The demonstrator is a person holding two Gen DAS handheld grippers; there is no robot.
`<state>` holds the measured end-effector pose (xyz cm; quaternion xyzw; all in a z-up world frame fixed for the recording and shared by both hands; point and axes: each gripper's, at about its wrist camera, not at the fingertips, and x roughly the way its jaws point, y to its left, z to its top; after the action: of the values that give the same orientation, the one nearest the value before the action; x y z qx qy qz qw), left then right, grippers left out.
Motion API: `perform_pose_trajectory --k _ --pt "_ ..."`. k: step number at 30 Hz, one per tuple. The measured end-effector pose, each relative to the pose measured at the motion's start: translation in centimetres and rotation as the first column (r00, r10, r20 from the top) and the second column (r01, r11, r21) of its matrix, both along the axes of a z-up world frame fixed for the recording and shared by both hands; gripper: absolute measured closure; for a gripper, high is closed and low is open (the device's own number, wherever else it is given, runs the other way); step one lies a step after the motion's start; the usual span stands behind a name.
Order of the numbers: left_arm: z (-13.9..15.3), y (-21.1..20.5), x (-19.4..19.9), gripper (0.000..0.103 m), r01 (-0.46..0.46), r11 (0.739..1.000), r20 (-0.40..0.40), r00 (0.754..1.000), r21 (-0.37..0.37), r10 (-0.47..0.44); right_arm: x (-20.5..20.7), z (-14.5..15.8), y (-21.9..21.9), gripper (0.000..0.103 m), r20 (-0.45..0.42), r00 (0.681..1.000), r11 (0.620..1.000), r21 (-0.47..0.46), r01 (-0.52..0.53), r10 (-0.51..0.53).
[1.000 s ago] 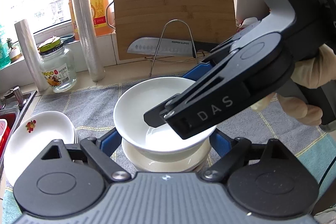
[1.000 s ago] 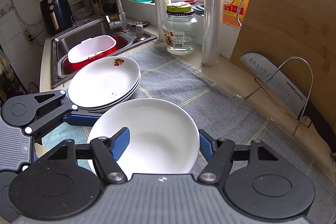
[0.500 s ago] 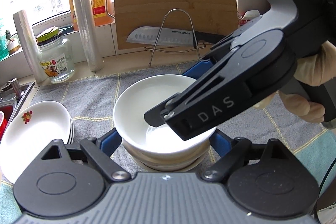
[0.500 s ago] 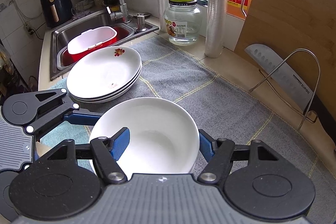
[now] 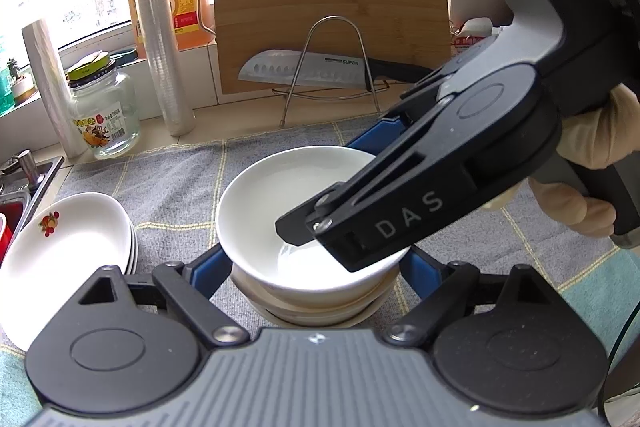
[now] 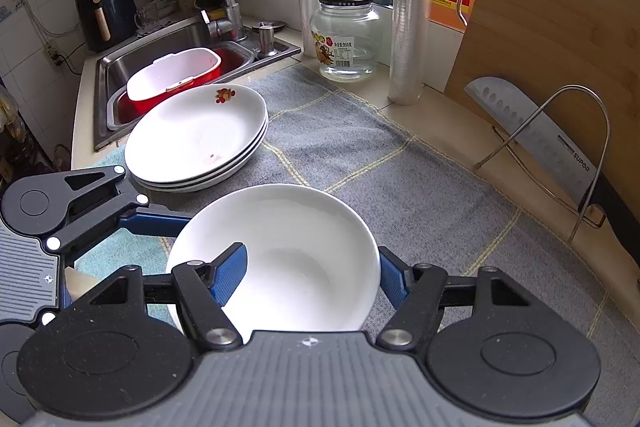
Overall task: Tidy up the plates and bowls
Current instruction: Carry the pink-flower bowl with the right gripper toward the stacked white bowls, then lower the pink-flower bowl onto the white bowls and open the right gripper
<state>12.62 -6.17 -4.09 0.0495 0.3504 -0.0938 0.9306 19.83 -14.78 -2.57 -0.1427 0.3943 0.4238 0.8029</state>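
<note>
R gripper (image 6: 312,275) clamped on rim of plain white ceramic bowl (image 6: 280,251), one finger inside, one outside. Since 1 s ago bowl has come down onto the cream bowl stack (image 5: 316,307) on grey-cloth tabletop (image 6: 400,187). L gripper (image 5: 314,261) jaws just widened, straddling stack, no contact visible. Stacking step looks near done; flower-print white plates (image 6: 200,135) sit stacked beside.

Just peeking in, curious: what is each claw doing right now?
Left claw: open, jaws just been widening, either side of the bowl stack, not gripping it.
Right claw: closed on the rim of the top white bowl.
</note>
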Motion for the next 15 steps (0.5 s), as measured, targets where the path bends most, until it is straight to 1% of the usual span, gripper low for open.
perform_pose_trajectory --k 11,15 --pt "-0.03 -0.11 0.06 0.010 0.005 1.000 0.001 1.000 0.008 -0.005 -0.01 -0.17 -0.39 0.028 -0.003 1.000 1.000 0.013 0.009 -0.009" --pt "0.04 -0.32 0.08 0.007 0.010 0.999 0.022 1.000 0.038 -0.011 -0.13 -0.07 -0.56 0.024 0.007 1.000 1.000 0.028 0.009 -0.009"
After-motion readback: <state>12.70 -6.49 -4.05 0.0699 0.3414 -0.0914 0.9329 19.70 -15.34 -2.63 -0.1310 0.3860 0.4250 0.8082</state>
